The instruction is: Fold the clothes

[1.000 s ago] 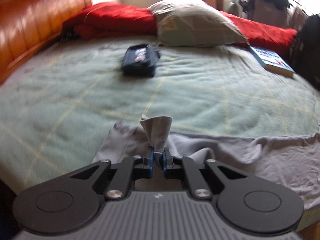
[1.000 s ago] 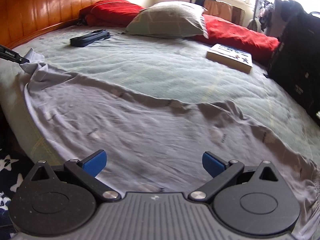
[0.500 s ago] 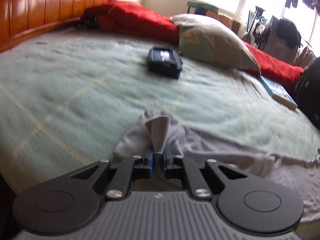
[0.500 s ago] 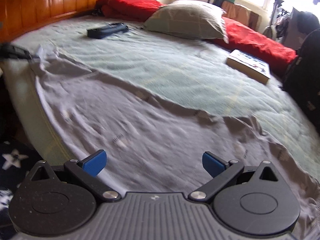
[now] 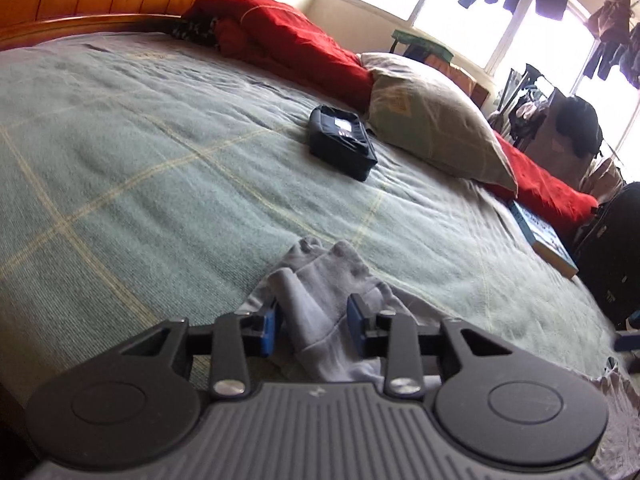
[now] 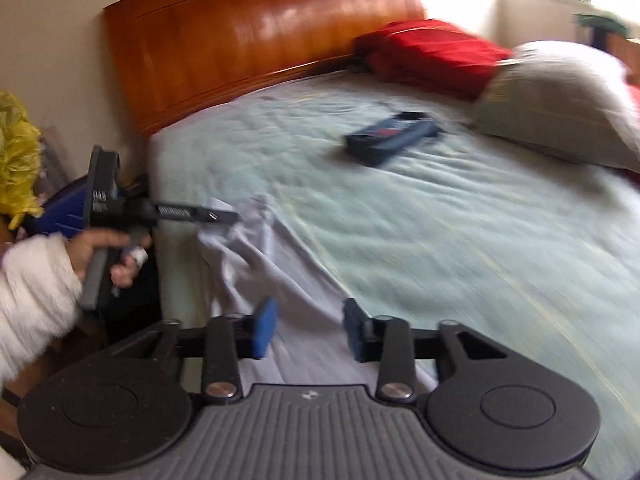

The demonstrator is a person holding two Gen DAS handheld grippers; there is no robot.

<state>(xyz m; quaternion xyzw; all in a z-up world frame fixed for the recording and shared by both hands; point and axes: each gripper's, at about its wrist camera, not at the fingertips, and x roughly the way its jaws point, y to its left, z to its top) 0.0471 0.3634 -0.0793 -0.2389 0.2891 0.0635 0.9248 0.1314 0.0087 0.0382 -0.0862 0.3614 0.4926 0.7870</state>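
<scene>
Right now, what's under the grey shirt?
The green blanket on the bed lies under the shirt and shows all around it. Whatever else might be beneath the cloth is covered, so I cannot tell.

Both cameras ride low at the near edge of the bed [image 5: 160,152], each looking forward and down past its own claw. The left one faces across the mattress toward the pillow [image 5: 436,120] and the bright window. The right one, blurred, faces the headboard [image 6: 256,36]. Both catch the dark pouch [image 6: 392,134] and the grey garment [image 5: 320,280].
</scene>
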